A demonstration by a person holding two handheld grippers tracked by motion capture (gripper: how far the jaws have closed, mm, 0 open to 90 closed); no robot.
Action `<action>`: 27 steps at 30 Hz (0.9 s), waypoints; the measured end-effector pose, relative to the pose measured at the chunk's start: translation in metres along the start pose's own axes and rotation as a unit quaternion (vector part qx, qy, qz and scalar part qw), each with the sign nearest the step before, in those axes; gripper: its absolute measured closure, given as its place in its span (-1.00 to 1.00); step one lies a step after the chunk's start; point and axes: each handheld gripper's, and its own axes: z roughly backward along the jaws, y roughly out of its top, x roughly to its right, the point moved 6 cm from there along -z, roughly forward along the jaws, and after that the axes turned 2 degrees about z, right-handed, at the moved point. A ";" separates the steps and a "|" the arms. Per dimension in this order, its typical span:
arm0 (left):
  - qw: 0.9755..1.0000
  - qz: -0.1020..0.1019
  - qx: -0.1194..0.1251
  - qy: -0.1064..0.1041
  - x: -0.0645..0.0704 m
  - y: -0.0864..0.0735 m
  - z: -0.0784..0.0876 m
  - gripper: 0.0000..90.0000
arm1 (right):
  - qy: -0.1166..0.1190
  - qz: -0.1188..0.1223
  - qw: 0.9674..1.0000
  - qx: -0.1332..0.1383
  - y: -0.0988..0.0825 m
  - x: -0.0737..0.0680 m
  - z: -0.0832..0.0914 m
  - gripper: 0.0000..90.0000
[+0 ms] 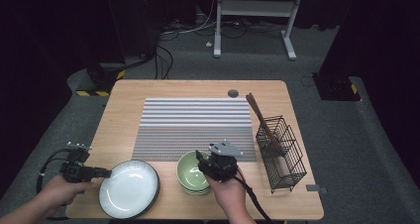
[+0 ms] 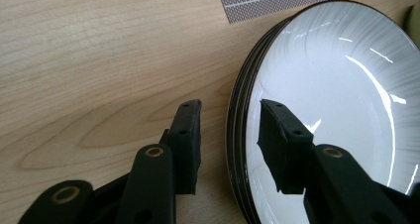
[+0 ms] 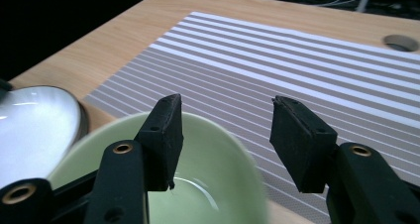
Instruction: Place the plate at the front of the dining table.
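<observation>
A stack of white plates with dark rims (image 1: 130, 188) (image 2: 337, 85) lies near the table's front left. My left gripper (image 1: 108, 173) (image 2: 230, 110) straddles the stack's left rim, one jaw outside on the wood and one over the top plate. Gaps show on both sides of the rim, so it is open. A stack of pale green bowls (image 1: 190, 177) (image 3: 213, 184) sits to the right of the plates. My right gripper (image 1: 200, 163) (image 3: 225, 110) hovers over the bowls' right side with its jaws wide apart. The top bowl looks blurred below them and no pad presses on it.
A grey striped placemat (image 1: 195, 127) (image 3: 297, 70) covers the table's middle. A black wire basket (image 1: 280, 154) stands at the right edge with brown chopsticks (image 1: 260, 117) leaning out of it. A round cable hole (image 1: 233, 92) sits at the back.
</observation>
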 end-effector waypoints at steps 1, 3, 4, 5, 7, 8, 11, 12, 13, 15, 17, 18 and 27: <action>1.000 -0.003 0.000 0.002 0.001 0.000 -0.001 0.39 | 0.006 0.001 1.000 -0.002 0.003 -0.007 -0.003 0.03; 1.000 -0.002 -0.002 -0.001 0.002 -0.001 -0.003 0.41 | 0.010 -0.001 1.000 -0.003 0.004 -0.011 -0.004 0.03; 1.000 -0.005 -0.003 0.001 0.002 -0.002 -0.003 0.50 | 0.017 -0.004 1.000 -0.006 0.006 -0.017 -0.007 0.04; 1.000 -0.005 -0.002 0.003 0.002 -0.002 -0.004 0.51 | 0.021 -0.007 1.000 -0.005 0.007 -0.020 -0.008 0.04; 1.000 -0.003 -0.004 0.000 0.003 -0.003 -0.006 0.56 | 0.026 -0.005 1.000 -0.006 0.009 -0.025 -0.010 0.04; 1.000 -0.004 -0.005 0.001 0.002 -0.003 -0.007 0.59 | 0.029 -0.005 1.000 -0.005 0.009 -0.027 -0.011 0.04; 1.000 0.002 0.001 -0.004 0.004 -0.004 -0.009 0.70 | 0.031 -0.002 1.000 -0.006 0.010 -0.031 -0.013 0.04; 1.000 0.003 0.002 0.000 0.004 -0.004 -0.009 0.70 | 0.032 -0.002 0.999 -0.008 0.010 -0.032 -0.013 0.04; 1.000 0.005 0.003 0.002 0.004 -0.003 -0.009 0.70 | 0.034 -0.001 0.999 -0.008 0.010 -0.033 -0.014 0.04; 1.000 0.013 0.006 0.003 0.004 -0.002 -0.009 0.72 | 0.036 -0.003 0.999 -0.010 0.009 -0.035 -0.015 0.04; 1.000 0.008 0.006 0.010 0.005 -0.002 -0.009 0.73 | 0.039 -0.005 0.999 -0.009 0.010 -0.036 -0.017 0.04; 1.000 0.009 0.007 0.011 0.005 -0.001 -0.009 0.73 | 0.039 -0.004 0.999 -0.009 0.010 -0.036 -0.017 0.04; 1.000 -0.001 0.008 0.020 0.004 0.005 -0.011 0.72 | 0.039 -0.005 0.999 -0.008 0.013 -0.038 -0.016 0.03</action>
